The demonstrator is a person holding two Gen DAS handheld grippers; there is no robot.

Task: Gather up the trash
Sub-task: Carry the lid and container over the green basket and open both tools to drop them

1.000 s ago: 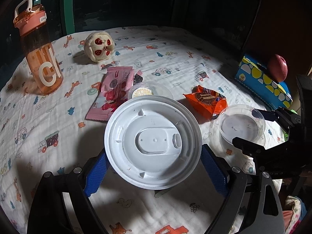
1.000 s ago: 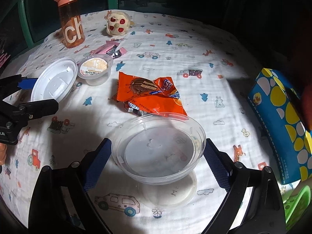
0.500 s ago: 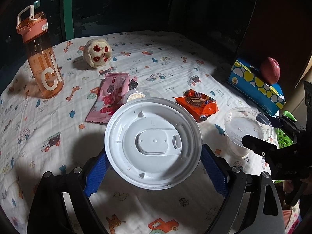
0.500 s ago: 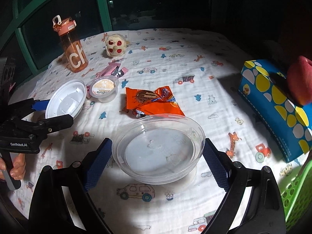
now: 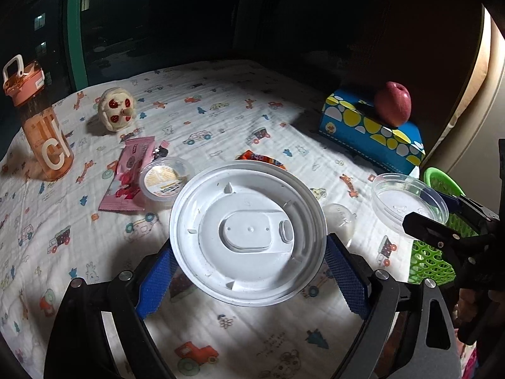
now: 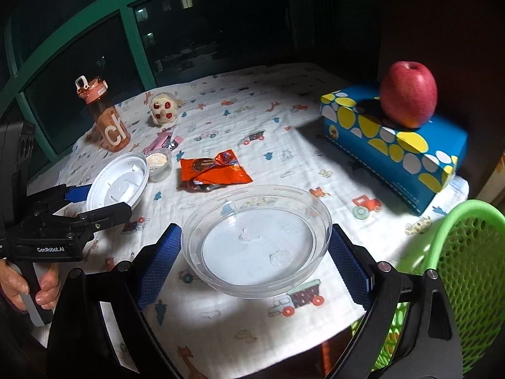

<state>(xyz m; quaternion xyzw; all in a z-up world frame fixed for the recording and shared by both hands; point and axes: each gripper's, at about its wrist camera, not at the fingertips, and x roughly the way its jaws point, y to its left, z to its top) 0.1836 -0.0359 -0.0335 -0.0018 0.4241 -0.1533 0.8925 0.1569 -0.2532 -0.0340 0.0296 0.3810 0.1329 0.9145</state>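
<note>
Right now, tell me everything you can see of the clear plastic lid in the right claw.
The clear plastic lid is round, shallow and see-through, with a raised rim and a flat, slightly smudged centre. The right claw clamps its opposite edges between blue pads, holding it almost level above the printed tablecloth, beside the green basket.

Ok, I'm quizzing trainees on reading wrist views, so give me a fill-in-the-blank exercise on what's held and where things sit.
1. The left gripper is shut on the round white plastic ____.
2. The right gripper holds a clear plastic lid beside the ____ mesh basket.
3. The red apple rests on the blue and yellow ____.
4. The orange snack wrapper lies on the ____.

Missing words: lid; green; box; tablecloth
</note>
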